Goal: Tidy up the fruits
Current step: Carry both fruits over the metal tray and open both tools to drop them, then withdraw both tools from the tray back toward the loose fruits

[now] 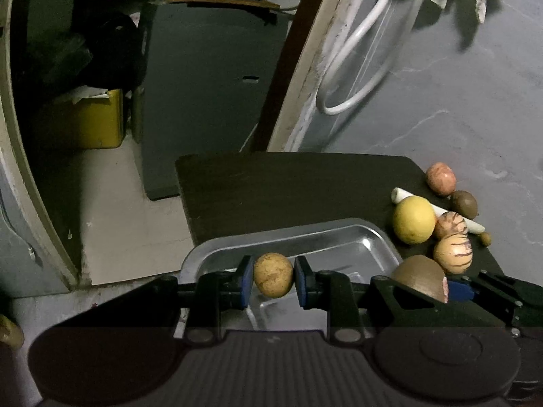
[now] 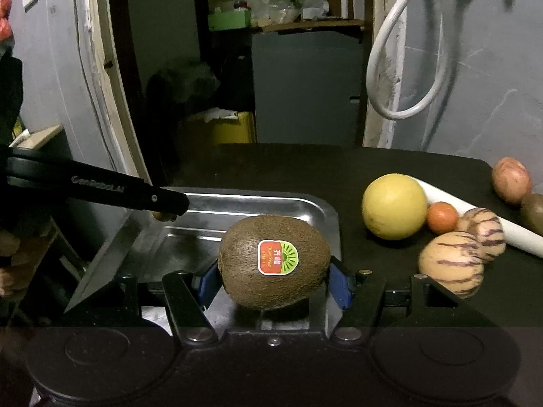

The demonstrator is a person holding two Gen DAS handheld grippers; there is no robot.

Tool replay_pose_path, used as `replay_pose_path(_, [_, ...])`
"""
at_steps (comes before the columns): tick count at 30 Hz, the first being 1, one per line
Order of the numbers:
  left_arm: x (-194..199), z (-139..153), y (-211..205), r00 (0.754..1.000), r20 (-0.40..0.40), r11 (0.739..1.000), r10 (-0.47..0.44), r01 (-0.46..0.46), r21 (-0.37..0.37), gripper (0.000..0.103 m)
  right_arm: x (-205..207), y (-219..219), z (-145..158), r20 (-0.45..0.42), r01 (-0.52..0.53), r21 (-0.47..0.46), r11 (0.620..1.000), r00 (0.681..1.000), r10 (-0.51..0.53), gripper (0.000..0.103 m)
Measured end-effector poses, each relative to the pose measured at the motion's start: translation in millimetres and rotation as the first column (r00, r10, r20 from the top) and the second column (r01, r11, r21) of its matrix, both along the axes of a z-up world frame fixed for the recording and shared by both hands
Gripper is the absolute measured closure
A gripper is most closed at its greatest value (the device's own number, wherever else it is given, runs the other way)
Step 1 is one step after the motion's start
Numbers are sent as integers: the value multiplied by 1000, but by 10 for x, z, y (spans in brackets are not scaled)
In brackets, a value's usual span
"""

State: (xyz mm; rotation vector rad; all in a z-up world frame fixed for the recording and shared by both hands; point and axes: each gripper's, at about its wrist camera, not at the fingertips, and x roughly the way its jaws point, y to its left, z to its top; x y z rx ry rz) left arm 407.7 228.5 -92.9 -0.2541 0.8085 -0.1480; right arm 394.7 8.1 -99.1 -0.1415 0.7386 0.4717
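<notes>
the left tool [image 1: 273, 279] grips a small round tan-yellow fruit [image 1: 273, 278] between its two blue pads, its jaws drawn close around it. directly ahead of and beneath this tool sits a shallow rectangular stainless steel tray [image 1: 373, 237] on a dark table [image 1: 271, 186]. the tray looks empty in the part that shows.

the right tool [image 2: 274, 276] clamps a brown fuzzy kiwi [image 2: 244, 254] with a red and green sticker; its blue pads press on both ends of the fruit, so the jaws stand moderately wide. the kiwi hangs over the near right part of the same tray [image 2: 315, 203]. to the left of the right tool, the black arm of the left tool [image 2: 101, 193] reaches over the tray's far left corner.

to the right of both tools, beyond the tray, the other fruits lie grouped on the table [image 2: 288, 169]: a large round yellow citrus fruit [image 2: 394, 206], a small orange round fruit [image 2: 442, 217] touching it, two cream fruits with purple stripes [image 2: 451, 263] just beside each other, a pinkish mottled oval fruit [image 2: 510, 179] farther back, and a second brown kiwi [image 2: 532, 212] at the edge of view. a long white stalk-like vegetable [image 2: 475, 210] lies behind the pile.
</notes>
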Motion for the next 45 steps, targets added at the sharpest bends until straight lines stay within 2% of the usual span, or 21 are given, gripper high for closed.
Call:
replay_pose_path(11, [-68,-119,-14,1000,-17,1000,-18,19,4,75,-78,152,-119,35,-27,-83,996,999,31,37])
replay_pose_path(13, [-69,-113,-17,1000,-19,1000,-20,20,-1,70,-100,168,-137,31,-32,-91,995,999,35,36])
replay_pose_path(15, [-83,-100,-14,1000,-21,1000,-14,14,-5,61,-137,167,-143,27,-34,-89,995,999,37,34])
replay_pose_path(17, [-99,-73,-5,1000,-22,1000,-5,5,-17,52,-197,133,-106,52,-23,-76,997,998,27,25])
replay_pose_path(18, [-119,-52,-3,1000,-18,1000,0,-1,-24,46,-220,111,-76,59,-19,-63,998,998,22,24])
replay_pose_path(22, [-189,67,-47,1000,-2,999,15,-15,-29,33,-336,-32,65,77,8,-22,1000,997,-6,18])
replay_pose_path(24, [-251,149,-87,1000,10,999,26,-26,-29,19,-442,-148,163,93,35,8,999,995,-36,12])
replay_pose_path(26, [-312,241,-133,999,25,999,28,-27,-33,15,-557,-283,264,108,64,32,997,992,-67,5])
replay_pose_path(30, [-463,416,-304,998,53,999,26,-24,-35,3,-864,-629,439,142,137,57,989,979,-144,2])
replay_pose_path(37, [-707,573,-790,999,49,998,-12,15,-60,1,-1464,-1350,579,161,329,76,941,928,-338,1])
replay_pose_path(45, [-984,552,-1548,990,12,988,-139,139,-65,1,-2126,-2158,572,146,543,63,838,825,-545,1])
